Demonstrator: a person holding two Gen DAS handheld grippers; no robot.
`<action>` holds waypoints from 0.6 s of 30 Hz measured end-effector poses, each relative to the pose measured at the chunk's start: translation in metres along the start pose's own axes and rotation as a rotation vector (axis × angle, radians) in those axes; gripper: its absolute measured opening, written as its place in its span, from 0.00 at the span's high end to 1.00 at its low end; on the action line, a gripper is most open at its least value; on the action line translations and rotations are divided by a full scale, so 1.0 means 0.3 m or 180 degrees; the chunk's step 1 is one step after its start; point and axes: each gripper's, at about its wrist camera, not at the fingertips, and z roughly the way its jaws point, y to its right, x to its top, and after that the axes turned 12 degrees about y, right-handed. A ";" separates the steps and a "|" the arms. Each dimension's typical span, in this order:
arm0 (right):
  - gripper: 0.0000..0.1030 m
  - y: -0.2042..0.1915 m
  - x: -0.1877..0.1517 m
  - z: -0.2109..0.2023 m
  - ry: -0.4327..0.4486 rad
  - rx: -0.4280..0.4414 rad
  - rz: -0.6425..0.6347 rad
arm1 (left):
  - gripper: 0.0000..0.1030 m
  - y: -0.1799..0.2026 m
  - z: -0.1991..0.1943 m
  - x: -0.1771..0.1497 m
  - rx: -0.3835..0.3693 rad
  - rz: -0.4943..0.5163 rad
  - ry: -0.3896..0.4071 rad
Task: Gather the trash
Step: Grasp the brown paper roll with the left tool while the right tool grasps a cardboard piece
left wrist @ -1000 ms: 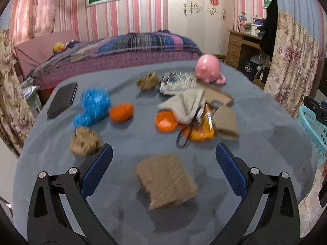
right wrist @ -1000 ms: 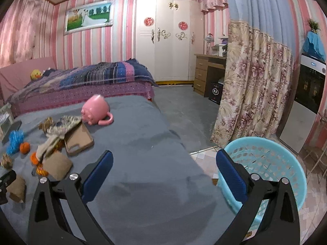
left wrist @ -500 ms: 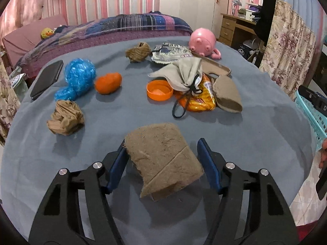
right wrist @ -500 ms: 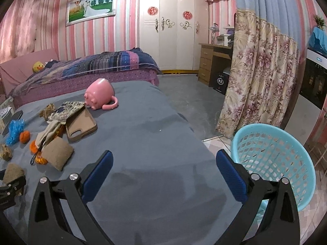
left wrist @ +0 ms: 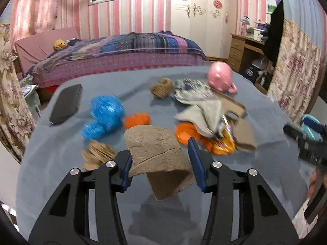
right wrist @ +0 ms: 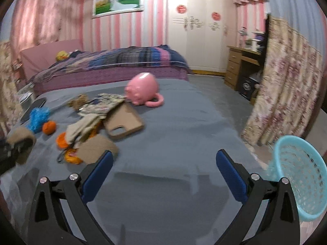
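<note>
L claw point(left wrist: 160, 164) pinches folded brown card point(left wrist: 157, 155) crosswise, crease pointing away.

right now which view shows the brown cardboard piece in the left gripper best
The left wrist view: the brown cardboard piece fills the centre, pinched between the left gripper whose jaws have just been closing. The right wrist view catches it only small and blurred at the left edge.

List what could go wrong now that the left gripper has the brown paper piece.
1. The left gripper has just been closing on the brown paper piece; it is bent and sticks out past the pads, so it may slip out on the way.
2. The blue basket sits off the table's edge, beside the open right gripper; a drop could miss it.
3. The orange wrapper lies close and could be dragged along.
</note>
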 end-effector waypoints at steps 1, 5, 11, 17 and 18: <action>0.04 -0.027 -0.003 0.009 -0.0022 0.0058 -0.0043 | 0.54 -0.016 0.003 0.013 0.0037 -0.0013 0.0019; 0.04 -0.109 -0.023 0.040 -0.0143 0.0125 -0.0222 | 0.54 -0.071 0.016 0.053 0.0136 -0.0082 0.0085; 0.05 -0.168 -0.056 0.075 -0.0312 0.0190 -0.0377 | 0.54 -0.105 0.018 0.063 0.0201 -0.0099 0.0153; 0.22 -0.154 -0.058 0.123 -0.0446 0.0191 -0.0270 | 0.54 -0.105 0.023 0.055 0.0200 -0.0097 0.0140; 0.33 -0.152 -0.058 0.132 -0.0478 0.0210 -0.0249 | 0.54 -0.104 0.022 0.055 0.0205 -0.0092 0.0144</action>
